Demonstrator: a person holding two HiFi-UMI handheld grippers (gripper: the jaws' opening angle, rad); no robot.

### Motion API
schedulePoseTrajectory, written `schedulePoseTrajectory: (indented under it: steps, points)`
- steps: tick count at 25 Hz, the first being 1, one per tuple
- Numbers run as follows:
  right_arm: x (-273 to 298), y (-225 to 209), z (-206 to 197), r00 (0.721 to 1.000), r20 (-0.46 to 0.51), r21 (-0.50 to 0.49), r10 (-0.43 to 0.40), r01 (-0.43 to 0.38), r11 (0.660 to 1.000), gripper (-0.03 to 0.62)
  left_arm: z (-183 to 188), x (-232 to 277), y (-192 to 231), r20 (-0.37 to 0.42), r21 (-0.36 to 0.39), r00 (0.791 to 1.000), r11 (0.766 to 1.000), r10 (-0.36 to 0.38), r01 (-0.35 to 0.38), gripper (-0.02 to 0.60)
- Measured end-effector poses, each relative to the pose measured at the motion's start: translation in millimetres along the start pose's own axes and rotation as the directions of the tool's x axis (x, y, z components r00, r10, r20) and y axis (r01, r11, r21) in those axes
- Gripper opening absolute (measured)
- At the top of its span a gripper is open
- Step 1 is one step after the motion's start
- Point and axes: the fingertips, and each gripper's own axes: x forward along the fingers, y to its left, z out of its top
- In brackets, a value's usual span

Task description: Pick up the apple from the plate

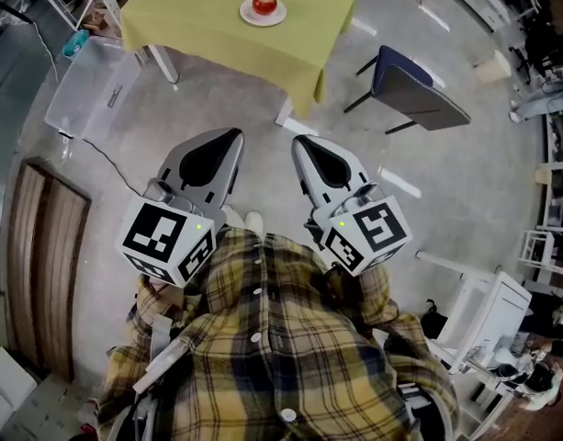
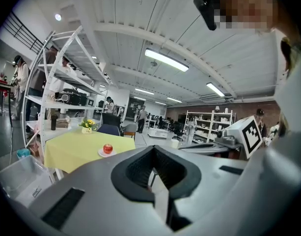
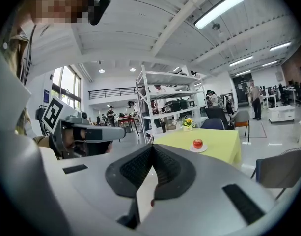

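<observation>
Red and glossy, the apple (image 1: 264, 5) is sitting in the middle of a small white plate (image 1: 245, 14) on the yellow-clothed table (image 1: 198, 26). In the head view that is at about 12 o'clock from the person, well apart from both tools. The left gripper (image 1: 233, 134) and the right gripper (image 1: 299, 141) are hanging side by side close to the chest, each pointing towards 12 o'clock. On both, the jaws are meeting at the tips with nothing between them. A dark chair (image 1: 414, 90) is standing at about 2 o'clock, beside the table's corner.

The apple is looking firm, fairly light and smooth-skinned, so it is probably going to slip or roll if pinched near the top. The pads would best be closing across its widest part, at 3 and 9 o'clock, below the stem. Squeezing should be gentle, since the plate beneath is light and could slide.
</observation>
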Motion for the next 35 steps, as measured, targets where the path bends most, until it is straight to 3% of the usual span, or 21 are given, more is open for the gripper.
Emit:
schedulePoseTrajectory:
  steps: [8,13,25,35]
  points:
    - [-6,3,-8,1.000,-0.012,0.007,0.015,-0.015,1.000,-0.003,-8,-6,-6,0.004,-0.010,1.000,1.000,0.015,-0.015,0.007]
    - [13,3,-15,0.999,-0.032,0.008,0.025,-0.025,1.000,-0.003,-13,-4,13,-0.001,-0.028,1.000,0.999,0.029,-0.029,0.007]
    - [125,-19,13,0.998,-0.058,0.001,0.026,-0.026,1.000,-0.003,20,34,122,-0.005,-0.040,0.999,0.999,0.031,-0.031,0.006]
    - [215,-40,34,0.998,-0.060,0.013,-0.035,0.036,0.999,-0.003,43,69,207,-0.018,-0.029,0.999,0.999,-0.039,0.038,0.006]
